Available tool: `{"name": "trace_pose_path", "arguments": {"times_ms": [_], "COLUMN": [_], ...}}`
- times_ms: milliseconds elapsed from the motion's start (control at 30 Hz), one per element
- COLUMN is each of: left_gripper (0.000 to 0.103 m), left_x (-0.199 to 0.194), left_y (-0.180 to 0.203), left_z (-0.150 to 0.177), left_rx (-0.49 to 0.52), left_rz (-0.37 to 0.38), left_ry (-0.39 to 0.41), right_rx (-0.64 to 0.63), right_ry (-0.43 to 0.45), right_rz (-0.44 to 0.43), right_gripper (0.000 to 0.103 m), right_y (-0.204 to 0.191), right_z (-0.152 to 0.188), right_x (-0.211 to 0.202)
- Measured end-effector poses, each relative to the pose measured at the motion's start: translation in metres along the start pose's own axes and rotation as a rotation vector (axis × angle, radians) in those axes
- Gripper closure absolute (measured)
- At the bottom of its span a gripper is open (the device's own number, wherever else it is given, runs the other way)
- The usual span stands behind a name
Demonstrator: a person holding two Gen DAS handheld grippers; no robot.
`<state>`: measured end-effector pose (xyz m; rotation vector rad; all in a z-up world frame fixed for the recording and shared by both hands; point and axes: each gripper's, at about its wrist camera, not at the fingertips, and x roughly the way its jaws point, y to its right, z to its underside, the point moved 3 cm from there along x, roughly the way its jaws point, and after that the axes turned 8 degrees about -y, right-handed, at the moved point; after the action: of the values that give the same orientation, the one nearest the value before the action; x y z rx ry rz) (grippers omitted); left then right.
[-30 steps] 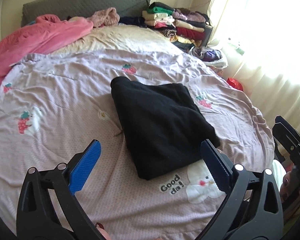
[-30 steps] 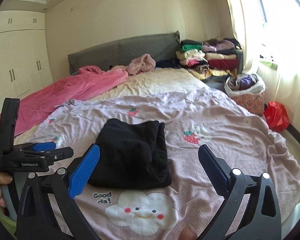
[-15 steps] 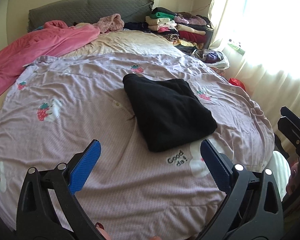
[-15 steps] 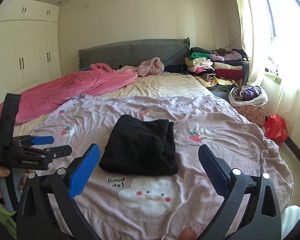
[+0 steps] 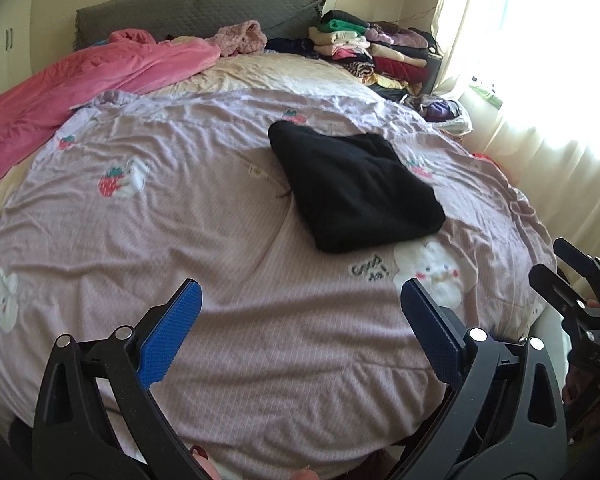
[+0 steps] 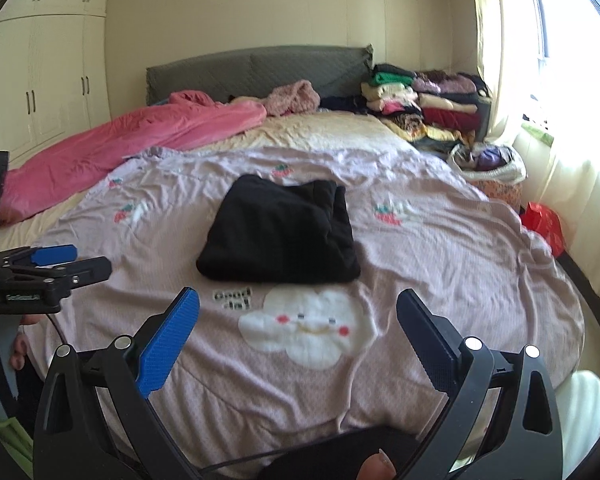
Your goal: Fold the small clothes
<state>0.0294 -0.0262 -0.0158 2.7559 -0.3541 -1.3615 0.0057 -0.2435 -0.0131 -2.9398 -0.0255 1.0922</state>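
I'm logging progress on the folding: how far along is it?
Done: the black garment lies folded on the purple cover. In hand: nothing; the left gripper and right gripper are open and empty. Left: none unfolded on the cover.

A folded black garment (image 5: pixel 352 190) is lying on a lilac quilt (image 5: pixel 220 248) as the left gripper (image 5: pixel 300 340) is hovering near it with jaws spread wide. The right gripper (image 5: pixel 572 300) is showing at the frame's right edge, and clothes (image 5: pixel 372 52) are sitting stacked beside the headboard (image 5: pixel 196 12).

pink blanket (image 5: pixel 80 92) cut off at left edge, basket (image 6: pixel 496 168) contents indistinct
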Motion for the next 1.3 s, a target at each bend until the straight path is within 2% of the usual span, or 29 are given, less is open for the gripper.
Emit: {"name": "trace_pose_path", "arguments": {"times_ms": [167, 1300], "left_gripper": [0.010, 0.010], "left_x": [0.004, 0.002], "left_y": [-0.001, 0.003], "left_z": [0.012, 0.013], "left_rx": [-0.002, -0.001], "left_rz": [-0.018, -0.042], "left_ry": [-0.022, -0.030], "right_rx": [0.036, 0.034], "right_ry": [-0.047, -0.037], "right_rz": [-0.006, 0.001], "right_gripper": [0.005, 0.005], "right_y": [0.003, 0.003], "right_z": [0.013, 0.011], "right_x": [0.011, 0.005]}}
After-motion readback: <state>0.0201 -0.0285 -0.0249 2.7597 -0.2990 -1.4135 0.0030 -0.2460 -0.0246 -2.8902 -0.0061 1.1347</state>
